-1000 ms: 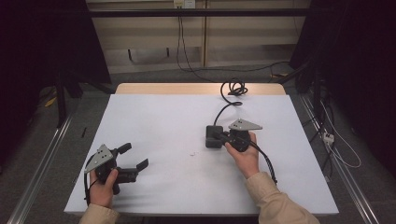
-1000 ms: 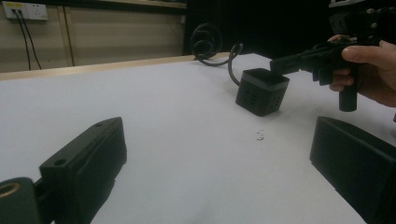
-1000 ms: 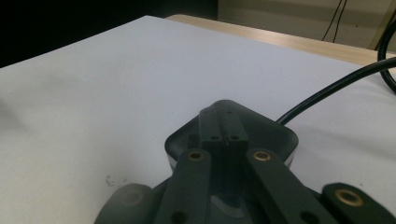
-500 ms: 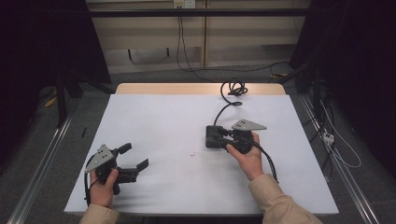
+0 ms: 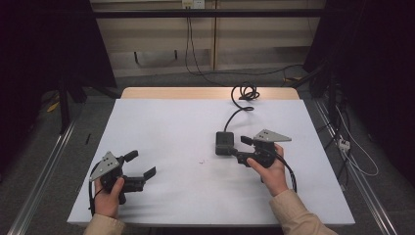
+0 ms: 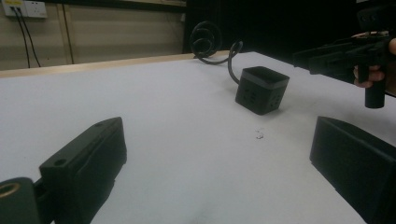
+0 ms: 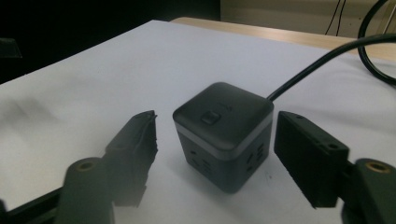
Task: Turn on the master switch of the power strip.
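Observation:
A black cube power socket (image 5: 224,143) with a grey band lies on the white table (image 5: 166,127), and its black cable (image 5: 241,100) runs to a coil at the far edge. My right gripper (image 5: 238,147) is open, pointing left at the cube. In the right gripper view the cube (image 7: 223,133) sits between the two jaws of that gripper (image 7: 217,154), with a small gap on each side. My left gripper (image 5: 141,164) is open near the front left, holding nothing. From the left gripper view (image 6: 219,158) the cube (image 6: 261,90) stands farther off, with the right gripper (image 6: 336,58) beyond it.
A small dark speck (image 5: 200,160) marks the table between the two grippers. Wall cables (image 5: 188,39) hang behind the table, and more cables (image 5: 345,142) lie on the floor to the right. A metal rail (image 5: 44,171) runs along the left side.
The right hand and its gripper have shifted slightly toward the person's side. The cube and the left gripper have stayed in place.

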`<state>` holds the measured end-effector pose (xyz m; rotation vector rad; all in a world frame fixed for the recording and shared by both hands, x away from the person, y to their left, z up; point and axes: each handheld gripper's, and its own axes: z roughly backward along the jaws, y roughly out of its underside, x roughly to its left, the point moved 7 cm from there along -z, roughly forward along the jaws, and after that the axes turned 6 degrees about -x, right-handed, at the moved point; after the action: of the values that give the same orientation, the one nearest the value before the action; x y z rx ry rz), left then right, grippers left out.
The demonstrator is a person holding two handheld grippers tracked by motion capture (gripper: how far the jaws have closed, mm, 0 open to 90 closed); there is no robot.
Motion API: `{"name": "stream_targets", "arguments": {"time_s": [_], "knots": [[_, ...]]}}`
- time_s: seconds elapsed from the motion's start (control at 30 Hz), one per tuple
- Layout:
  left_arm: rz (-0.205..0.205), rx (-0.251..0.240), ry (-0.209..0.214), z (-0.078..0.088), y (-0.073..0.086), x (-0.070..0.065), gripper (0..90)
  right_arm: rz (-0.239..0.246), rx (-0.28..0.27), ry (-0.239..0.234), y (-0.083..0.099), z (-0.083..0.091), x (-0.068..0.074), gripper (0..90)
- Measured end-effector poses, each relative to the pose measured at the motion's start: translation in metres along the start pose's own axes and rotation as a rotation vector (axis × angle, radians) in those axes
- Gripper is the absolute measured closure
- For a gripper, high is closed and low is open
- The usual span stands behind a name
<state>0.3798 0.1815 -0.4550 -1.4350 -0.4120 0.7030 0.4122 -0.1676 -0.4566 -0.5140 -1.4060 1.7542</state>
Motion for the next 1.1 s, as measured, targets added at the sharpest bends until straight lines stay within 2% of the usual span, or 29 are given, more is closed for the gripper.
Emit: {"name": "stream_targets", "arguments": {"time_s": [0.07, 0.47, 1.1], "knots": [[0.0, -0.001, -0.001, 0.0, 0.0, 0.0, 3.3, 0.004, 0.001, 0.001, 0.003, 0.006, 0.0, 24.1], [-0.004, 0.004, 0.003, -0.001, 0.001, -0.001, 3.3, 0.028, 0.026, -0.022, 0.016, 0.025, 0.002, 16.5], [-0.003, 0.004, -0.002, 0.0, 0.001, -0.001, 3.3, 0.052, 0.044, -0.025, 0.028, 0.048, -0.001, 10.4]]}}
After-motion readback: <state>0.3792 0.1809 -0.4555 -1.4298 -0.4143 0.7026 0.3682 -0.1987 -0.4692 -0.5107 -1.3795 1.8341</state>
